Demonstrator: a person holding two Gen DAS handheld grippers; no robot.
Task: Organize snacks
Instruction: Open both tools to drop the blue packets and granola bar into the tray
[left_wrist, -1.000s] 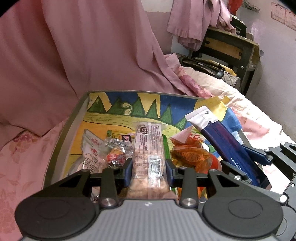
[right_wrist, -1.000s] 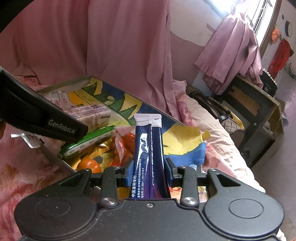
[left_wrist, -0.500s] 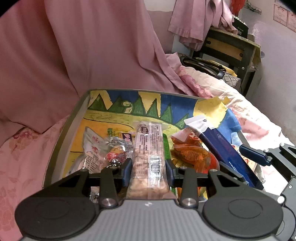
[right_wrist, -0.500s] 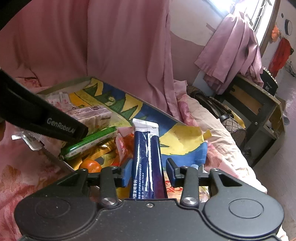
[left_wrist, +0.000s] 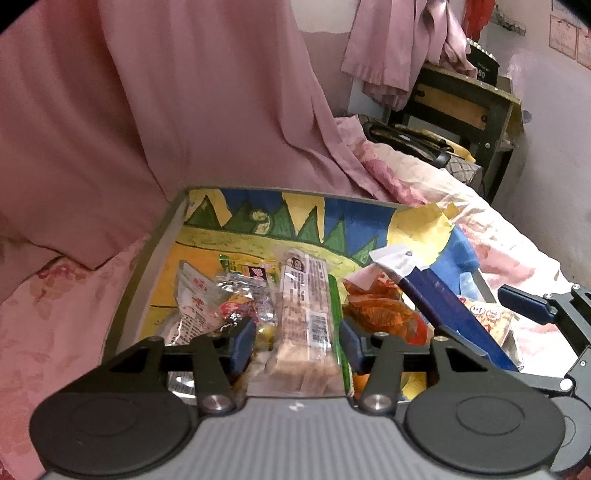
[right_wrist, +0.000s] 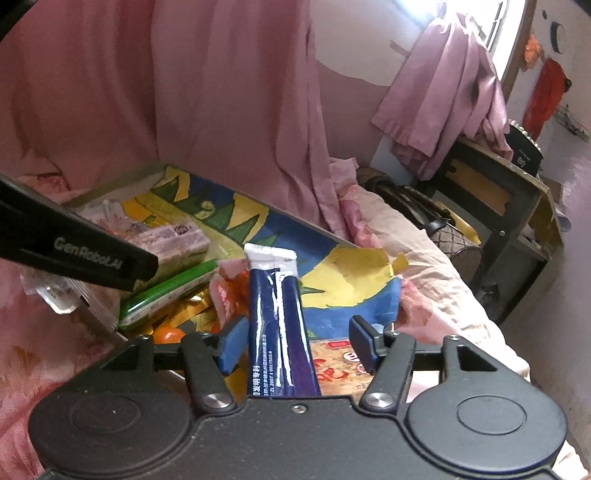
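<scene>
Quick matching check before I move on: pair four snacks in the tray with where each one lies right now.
Things:
1. clear wafer pack
2. dark blue stick pack
3. green packet
4. orange crinkled bag

Places:
A. between the opening right tongs, not pinched
B. between the wafer pack and the blue pack
C. between the opening left tongs, not pinched
D. right beside the wafer pack, on its right edge

Pairs: 1-C, 2-A, 3-D, 4-B

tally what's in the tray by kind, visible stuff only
Long packs: 3, namely clear biscuit pack, green pack, dark blue pack
Orange crinkly bag: 1
Small white-and-red sachet: 1
Clear-wrapped candy bundle: 1
Round orange fruit: 1
Total: 7, more may be buried in the tray.
</scene>
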